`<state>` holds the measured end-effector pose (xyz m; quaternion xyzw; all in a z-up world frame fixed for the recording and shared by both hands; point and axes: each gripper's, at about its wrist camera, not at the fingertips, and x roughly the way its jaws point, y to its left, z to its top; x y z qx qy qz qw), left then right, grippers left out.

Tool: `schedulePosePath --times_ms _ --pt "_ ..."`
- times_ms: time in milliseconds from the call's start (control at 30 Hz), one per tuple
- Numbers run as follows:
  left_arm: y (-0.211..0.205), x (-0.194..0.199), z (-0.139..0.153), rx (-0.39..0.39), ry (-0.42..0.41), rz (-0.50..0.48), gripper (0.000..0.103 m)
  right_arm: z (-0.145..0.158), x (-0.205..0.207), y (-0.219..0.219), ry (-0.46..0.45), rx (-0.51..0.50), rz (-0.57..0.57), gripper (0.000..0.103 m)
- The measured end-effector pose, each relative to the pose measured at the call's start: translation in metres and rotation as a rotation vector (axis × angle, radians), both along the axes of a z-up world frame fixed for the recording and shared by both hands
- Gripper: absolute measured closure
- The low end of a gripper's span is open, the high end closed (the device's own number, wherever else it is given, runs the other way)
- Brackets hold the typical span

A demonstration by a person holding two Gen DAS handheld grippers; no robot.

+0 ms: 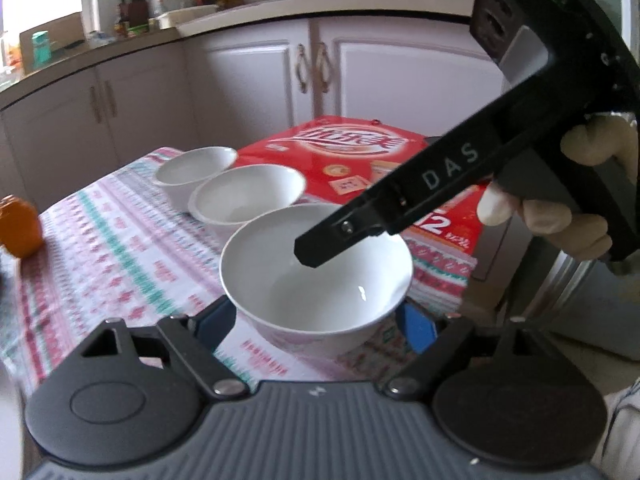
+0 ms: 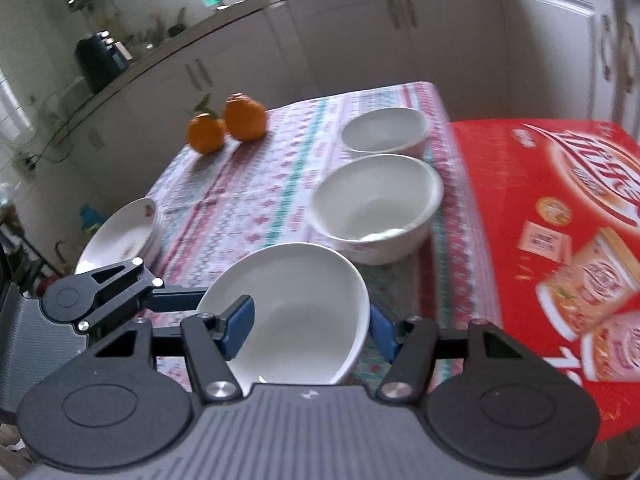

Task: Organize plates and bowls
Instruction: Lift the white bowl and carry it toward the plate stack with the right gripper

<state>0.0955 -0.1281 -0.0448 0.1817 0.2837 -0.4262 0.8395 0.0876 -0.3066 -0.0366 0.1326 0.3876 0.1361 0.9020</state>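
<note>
Left gripper (image 1: 316,320) and right gripper (image 2: 308,330) both clamp the near white bowl (image 1: 316,280); two more bowls (image 2: 376,204) sit farther.

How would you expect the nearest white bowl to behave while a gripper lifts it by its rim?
The nearest white bowl looks like rigid glazed ceramic, so probably fragile if dropped. Its glossy surface may slip between the right gripper pads. Gripped at one side of the rim, it could tilt.
</note>
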Motion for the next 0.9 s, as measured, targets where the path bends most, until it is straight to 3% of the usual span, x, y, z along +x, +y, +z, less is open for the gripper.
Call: schedulePosePath --times_ms 433,900 --pt "0.071 0.007 0.0 0.029 0.016 0.189 0.016 0.001 0.046 0.08 0.002 -0.008 0.23 0.035" --pt "0.094 0.02 -0.01 0.027 0.056 0.251 0.016 -0.007 0.068 0.106 0.03 -0.015 0.275 0.035"
